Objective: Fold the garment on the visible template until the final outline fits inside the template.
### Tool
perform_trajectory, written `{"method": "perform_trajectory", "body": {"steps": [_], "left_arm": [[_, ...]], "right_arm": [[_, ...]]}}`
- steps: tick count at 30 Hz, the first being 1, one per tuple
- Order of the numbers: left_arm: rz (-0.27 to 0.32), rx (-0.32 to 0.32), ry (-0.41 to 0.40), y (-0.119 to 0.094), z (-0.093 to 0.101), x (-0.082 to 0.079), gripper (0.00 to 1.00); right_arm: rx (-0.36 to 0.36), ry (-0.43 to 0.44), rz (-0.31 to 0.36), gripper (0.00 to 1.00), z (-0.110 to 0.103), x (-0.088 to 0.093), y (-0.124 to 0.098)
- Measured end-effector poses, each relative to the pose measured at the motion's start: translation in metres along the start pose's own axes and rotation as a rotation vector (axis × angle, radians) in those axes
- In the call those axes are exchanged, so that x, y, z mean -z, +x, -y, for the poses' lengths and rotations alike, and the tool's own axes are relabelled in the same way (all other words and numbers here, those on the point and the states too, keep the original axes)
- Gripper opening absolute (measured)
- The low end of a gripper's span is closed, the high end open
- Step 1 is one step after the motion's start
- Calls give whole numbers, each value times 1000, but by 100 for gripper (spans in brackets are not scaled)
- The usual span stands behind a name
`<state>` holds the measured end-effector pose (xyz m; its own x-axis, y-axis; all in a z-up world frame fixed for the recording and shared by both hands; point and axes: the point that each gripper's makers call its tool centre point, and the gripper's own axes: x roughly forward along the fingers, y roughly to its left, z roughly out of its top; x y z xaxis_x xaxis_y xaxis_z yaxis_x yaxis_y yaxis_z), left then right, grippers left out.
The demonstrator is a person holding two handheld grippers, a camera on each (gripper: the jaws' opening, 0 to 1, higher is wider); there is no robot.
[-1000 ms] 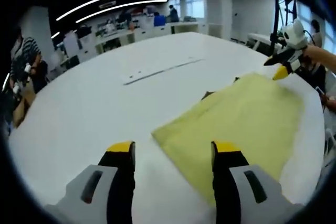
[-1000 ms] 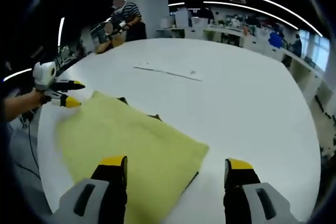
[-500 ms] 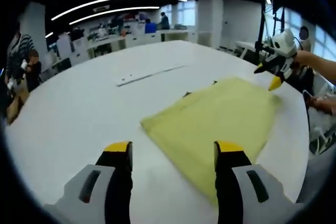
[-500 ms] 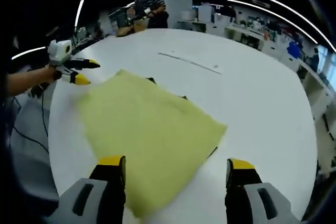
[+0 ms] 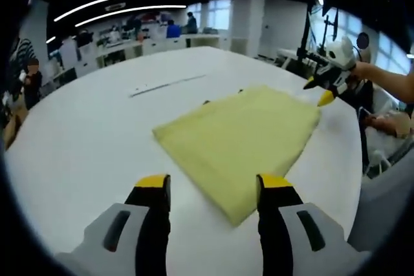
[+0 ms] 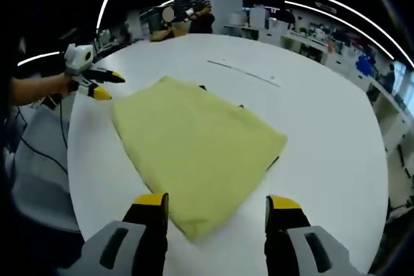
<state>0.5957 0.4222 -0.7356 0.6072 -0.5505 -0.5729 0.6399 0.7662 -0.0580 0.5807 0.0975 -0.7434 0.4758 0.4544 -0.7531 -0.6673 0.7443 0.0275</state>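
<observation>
Yellow garment [image 5: 237,138] is lying folded flat, roughly rectangular, near the white table [image 5: 84,127] edge, dark template corners peeking out along its far side. Left gripper [image 5: 211,189] & right gripper [image 6: 213,208] are hovering w/ jaws apart, holding nothing. Wide bare tabletop is stretching beyond.

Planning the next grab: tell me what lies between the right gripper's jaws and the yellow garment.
Bare white table; in the right gripper view, the garment's near corner reaches almost between the open right gripper.
</observation>
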Motion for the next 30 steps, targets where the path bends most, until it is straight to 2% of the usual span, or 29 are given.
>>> {"method": "perform_trajectory", "body": {"steps": [3,9,13,17,20,30], "left_arm": [[-8,9,0,-2,4,7,45],[-22,11,-30,-6,9,21,39],[-23,-9,-55,-7,10,28,36],[-13,-28,-83,-8,9,33,32],[-12,-34,-89,-7,9,35,30],[-27,-36,-101,-7,12,41,23]], "right_arm": [[-1,-26,-7,47,-6,8,-2],[1,7,-21,39,-13,21,-5],[20,22,-17,32,-14,26,-7],[49,101,-17,26,-14,30,-8],[67,129,-22,22,-15,35,-9],[66,268,-13,8,-26,45,-3]]}}
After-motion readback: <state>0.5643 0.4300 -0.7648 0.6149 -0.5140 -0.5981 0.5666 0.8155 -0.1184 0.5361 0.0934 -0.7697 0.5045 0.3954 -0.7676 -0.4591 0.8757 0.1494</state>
